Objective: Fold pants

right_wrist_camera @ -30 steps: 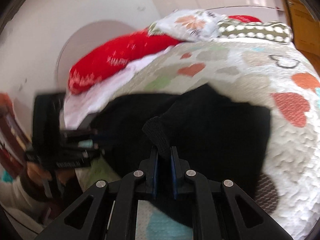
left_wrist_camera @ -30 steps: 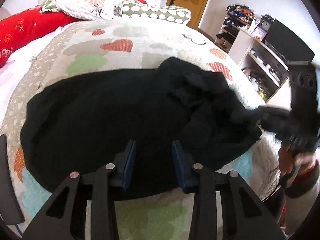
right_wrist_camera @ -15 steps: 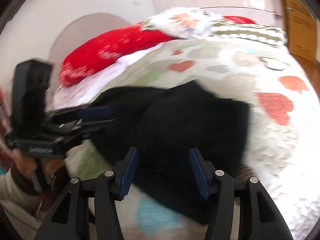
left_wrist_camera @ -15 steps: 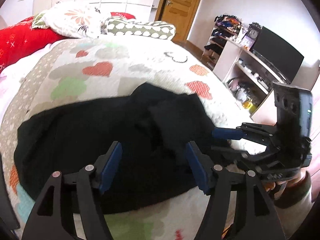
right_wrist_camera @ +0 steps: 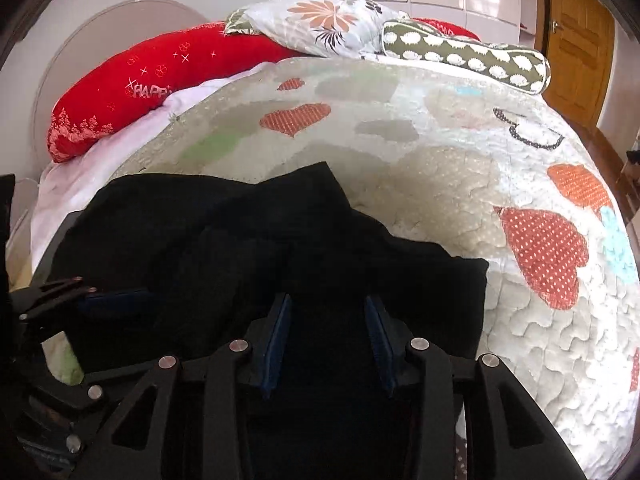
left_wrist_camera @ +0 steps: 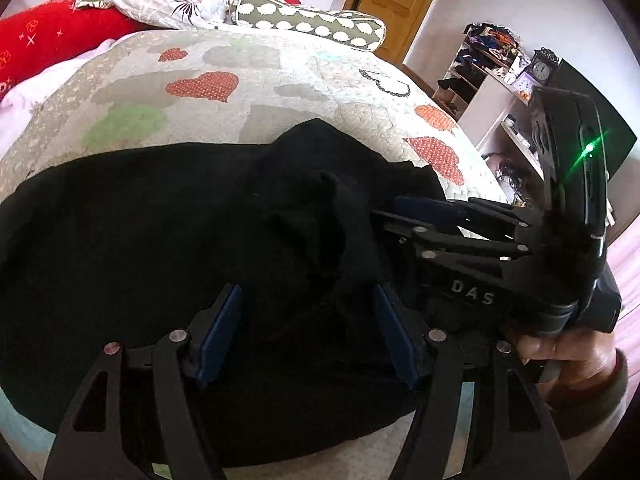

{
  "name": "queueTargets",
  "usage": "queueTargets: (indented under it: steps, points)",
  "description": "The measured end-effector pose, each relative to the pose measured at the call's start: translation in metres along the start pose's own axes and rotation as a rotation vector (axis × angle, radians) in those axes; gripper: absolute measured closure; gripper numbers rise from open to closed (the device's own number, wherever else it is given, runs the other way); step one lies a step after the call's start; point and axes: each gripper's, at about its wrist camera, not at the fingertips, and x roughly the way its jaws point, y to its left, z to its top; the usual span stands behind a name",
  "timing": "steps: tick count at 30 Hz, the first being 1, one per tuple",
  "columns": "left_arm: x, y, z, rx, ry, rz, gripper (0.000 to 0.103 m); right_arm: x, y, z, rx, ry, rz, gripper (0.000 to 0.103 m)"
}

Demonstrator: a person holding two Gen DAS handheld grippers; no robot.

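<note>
Both grippers have let go of the black pants (left_wrist_camera: 168,240) since the earlier views and now hover low over them. One second back the right gripper (right_wrist_camera: 326,336) was clamped on a raised fold of the cloth; that fold now lies dropped on the garment. Its jaws have just opened and then begun closing again, and they stand parted with a clear gap, cloth beneath them but nothing pinched between the blue pads (right_wrist_camera: 278,332). The left gripper (left_wrist_camera: 308,332) has widened its jaws over the same second; its pads (left_wrist_camera: 222,332) stand well apart, released, above the near edge of the pants.

The pants lie on the heart-patterned quilt (right_wrist_camera: 440,168) at the near side of the bed, spread wide to the left in the left wrist view and bunched into rumpled folds toward the right. Whether the folds are aligned cannot be told, as the cloth is uniformly dark.

In the left wrist view the right gripper (left_wrist_camera: 404,216) enters from the right edge, its tips touching or just beside the bunched end of the pants, with a hand (left_wrist_camera: 560,352) on its grip. In the right wrist view the left gripper (right_wrist_camera: 100,296) shows at the left edge, over the cloth.

A red pillow (right_wrist_camera: 160,76), a floral pillow (right_wrist_camera: 320,20) and a spotted bolster (right_wrist_camera: 460,56) lie at the head of the bed, well apart from the pants.
</note>
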Motion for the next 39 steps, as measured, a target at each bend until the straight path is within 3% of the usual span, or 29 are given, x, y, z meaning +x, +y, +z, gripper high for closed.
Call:
queueTargets:
  steps: [3,7,11,19,24,26,35,39]
  points:
    - [-0.001,-0.002,-0.001,0.006,-0.006,0.006,0.036,-0.01,-0.004,-0.002,0.027,0.007,0.003,0.062]
    - [-0.008,-0.001,-0.004,-0.004,-0.014,0.004,0.036,-0.031,-0.002,-0.009,0.03,-0.018,-0.009,0.051]
    - [-0.018,-0.001,-0.007,0.002,-0.03,0.015,0.036,-0.047,0.0,-0.022,0.042,-0.024,-0.003,0.049]
    - [-0.036,0.006,-0.015,-0.013,-0.049,0.045,0.036,-0.033,0.007,-0.044,0.036,0.024,-0.008,0.041]
    - [-0.049,0.019,-0.022,-0.04,-0.062,0.074,0.036,-0.044,0.016,-0.031,0.021,0.021,0.004,0.041]
    - [-0.056,0.027,-0.023,-0.061,-0.071,0.085,0.031,-0.05,0.023,-0.023,0.01,0.001,0.015,0.041]
    - [-0.087,0.069,-0.035,-0.169,-0.12,0.132,0.023,-0.04,0.08,0.019,-0.105,-0.027,0.098,0.04]
    - [-0.102,0.099,-0.052,-0.272,-0.147,0.139,0.02,-0.029,0.115,0.041,-0.18,-0.056,0.153,0.029]
